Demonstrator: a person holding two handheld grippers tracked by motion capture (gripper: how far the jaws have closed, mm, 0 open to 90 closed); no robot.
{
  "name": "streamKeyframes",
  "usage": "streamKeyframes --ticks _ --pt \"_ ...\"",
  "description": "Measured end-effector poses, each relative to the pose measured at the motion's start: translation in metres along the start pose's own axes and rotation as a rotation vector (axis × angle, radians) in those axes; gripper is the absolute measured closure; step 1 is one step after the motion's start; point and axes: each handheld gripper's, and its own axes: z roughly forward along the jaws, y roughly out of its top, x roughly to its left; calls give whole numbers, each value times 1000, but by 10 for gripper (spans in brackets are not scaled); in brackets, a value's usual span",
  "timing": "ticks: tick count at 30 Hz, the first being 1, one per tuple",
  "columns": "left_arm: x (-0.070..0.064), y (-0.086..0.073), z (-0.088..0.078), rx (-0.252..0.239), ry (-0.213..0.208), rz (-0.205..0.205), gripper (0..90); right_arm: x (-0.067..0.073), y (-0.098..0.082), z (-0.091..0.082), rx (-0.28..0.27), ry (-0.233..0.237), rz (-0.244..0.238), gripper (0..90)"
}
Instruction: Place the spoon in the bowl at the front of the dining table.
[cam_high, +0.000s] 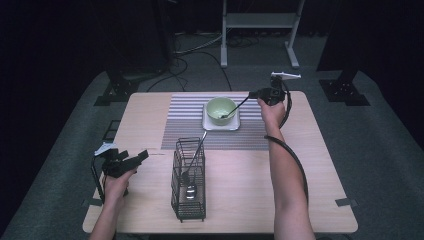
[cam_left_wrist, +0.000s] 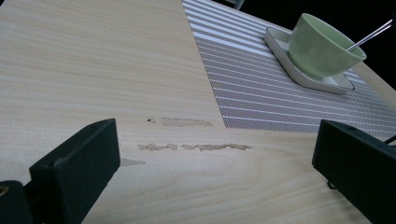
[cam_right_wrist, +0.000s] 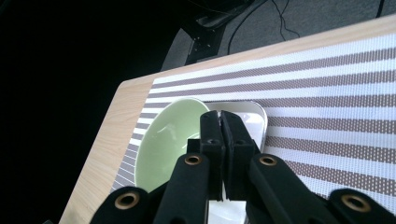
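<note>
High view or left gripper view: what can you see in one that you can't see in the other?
The high view alone has the black wire basket with a spoon lying in it, the person's two forearms, and the right gripper shut on a spoon whose tip dips into the bowl.

The left gripper view alone has the left gripper up close, jaws wide open, and scuffed marks on the wood.

Both share the green bowl, its white plate, the striped mat and the table.

Left gripper (cam_high: 136, 159) is resting low near the person's side, jaws standing wide apart. Right gripper (cam_high: 251, 94) is reaching far forward, arm extended, jaws clamped together.
</note>
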Motion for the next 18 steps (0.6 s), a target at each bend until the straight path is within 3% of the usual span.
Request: streamKeyframes --ticks 6,18 --pt "-1 -1 1 2 -2 4 0 -9 -8 8 11 13 25 875" --pt "0 0 0 1 1 6 0 -8 -9 13 36 18 14 827"
